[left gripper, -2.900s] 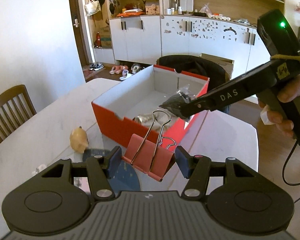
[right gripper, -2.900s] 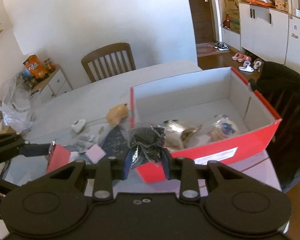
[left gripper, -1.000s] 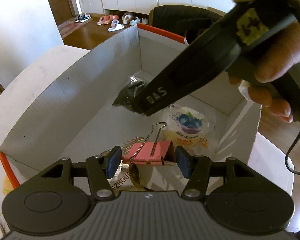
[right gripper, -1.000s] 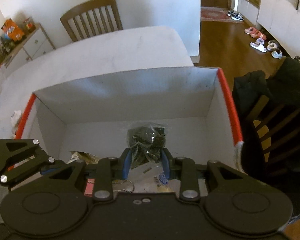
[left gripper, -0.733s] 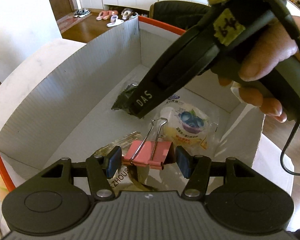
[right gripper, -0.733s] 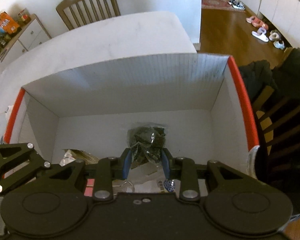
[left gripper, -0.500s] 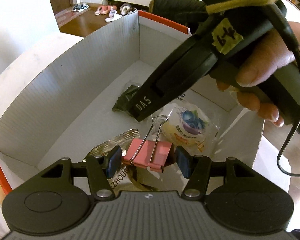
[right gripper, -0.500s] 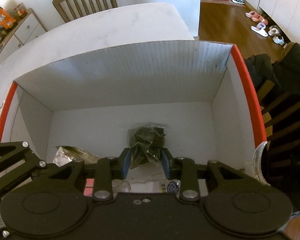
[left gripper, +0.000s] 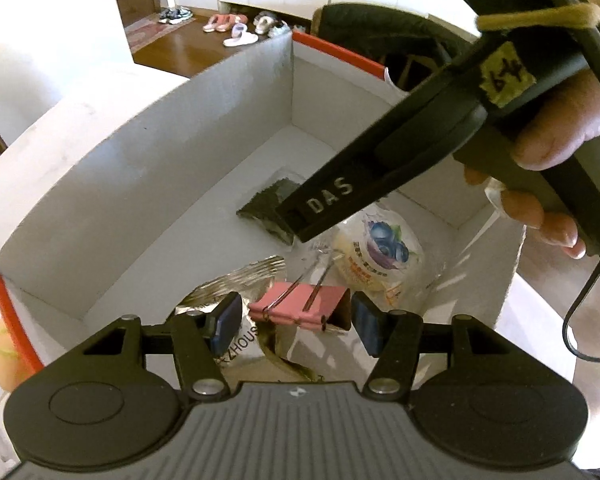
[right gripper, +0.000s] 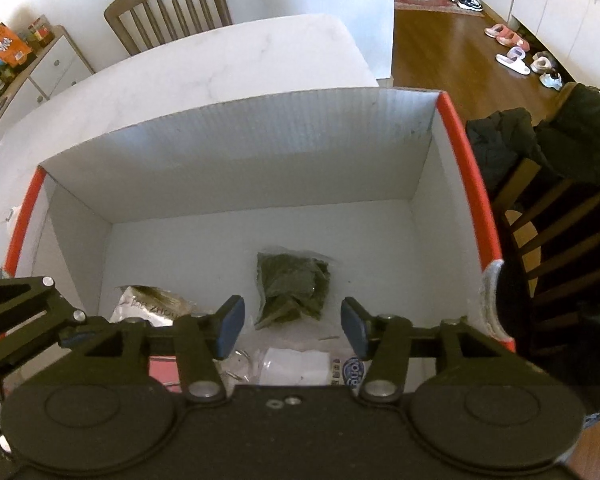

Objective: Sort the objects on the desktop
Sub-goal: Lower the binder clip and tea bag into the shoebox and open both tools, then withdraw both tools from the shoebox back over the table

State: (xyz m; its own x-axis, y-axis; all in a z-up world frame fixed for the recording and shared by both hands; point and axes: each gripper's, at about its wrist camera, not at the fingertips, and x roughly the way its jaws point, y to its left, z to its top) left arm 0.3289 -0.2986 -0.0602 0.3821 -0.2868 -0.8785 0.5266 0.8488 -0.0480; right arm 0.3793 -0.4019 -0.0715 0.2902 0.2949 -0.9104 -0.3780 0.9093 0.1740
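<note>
A red box with white inner walls (left gripper: 140, 160) (right gripper: 260, 152) stands on the table, and both grippers hang over it pointing down. My left gripper (left gripper: 296, 324) is shut on a pink binder clip (left gripper: 300, 308), held above the box floor with its wire handles pointing away. My right gripper (right gripper: 292, 330) has its jaws opening. A clear bag of dark green leaves (right gripper: 292, 288) (left gripper: 264, 204) lies on the box floor below the gap, and the pads do not touch it. One of the right gripper's fingers (left gripper: 332, 200) crosses the left wrist view.
On the box floor lie a silver foil packet (left gripper: 236, 284) (right gripper: 152, 306) and a blueberry-print snack packet (left gripper: 380, 256). A peach-coloured toy (left gripper: 4, 356) lies outside the box's left wall. A wooden chair (right gripper: 172, 4) stands beyond the white table (right gripper: 220, 60), and a dark jacket (right gripper: 540, 152) hangs to the right.
My right gripper's jaws have parted and the bag of dark leaves has dropped from them onto the box floor. The left gripper still holds the pink clip over the box.
</note>
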